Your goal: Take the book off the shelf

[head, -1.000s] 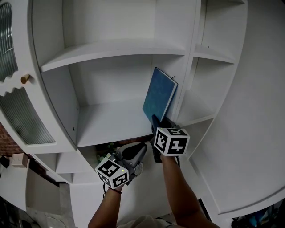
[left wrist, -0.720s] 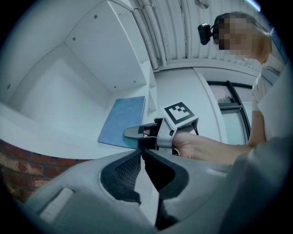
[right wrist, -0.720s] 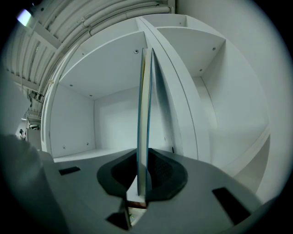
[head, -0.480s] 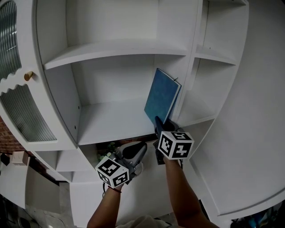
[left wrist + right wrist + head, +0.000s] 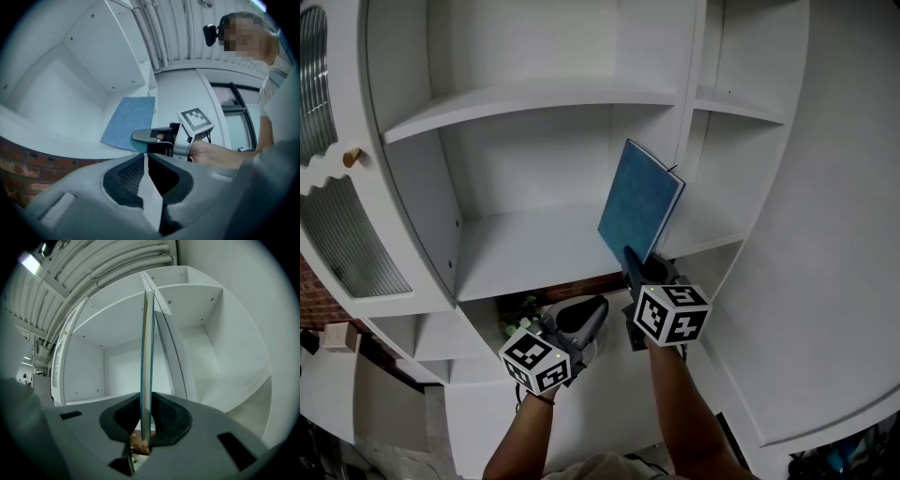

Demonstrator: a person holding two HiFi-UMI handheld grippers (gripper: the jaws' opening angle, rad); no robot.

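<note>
**OP:** Entry, please. Where do things stand?

**OBS:** Largest first. White shelf (image 5: 525,248), open bays. The book (image 5: 639,202), blue cover, is at the right end of the middle bay, close by the divider (image 5: 689,141). It stands on edge, leaning. Its long axis runs up and away from your right gripper (image 5: 630,259), which has the lower corner.

**OP:** Grip?

**OBS:** Right jaws narrow, pinched on the book. In the right gripper view the book shows edge-on, rising straight from between the pads. I judge the hold sound. Your left gripper (image 5: 598,309) hangs lower and to the left, below the shelf's front edge, jaws together with nothing in them.

**OP:** Is it off yet?

**OBS:** Nearly, by my reading. The gripped corner sits at or just past the front edge, and the top is over the board. I cannot tell whether the bottom edge touches the board.

**OP:** What does the next pull turn on?

**OBS:** The book lies ahead of and above your right jaws, so you would draw it back toward yourself, along the line the jaws point. Keep the long axis clear of the divider on its right. Your right hand is the one on it. The left is near but apart, and not needed unless the book sags.
</note>
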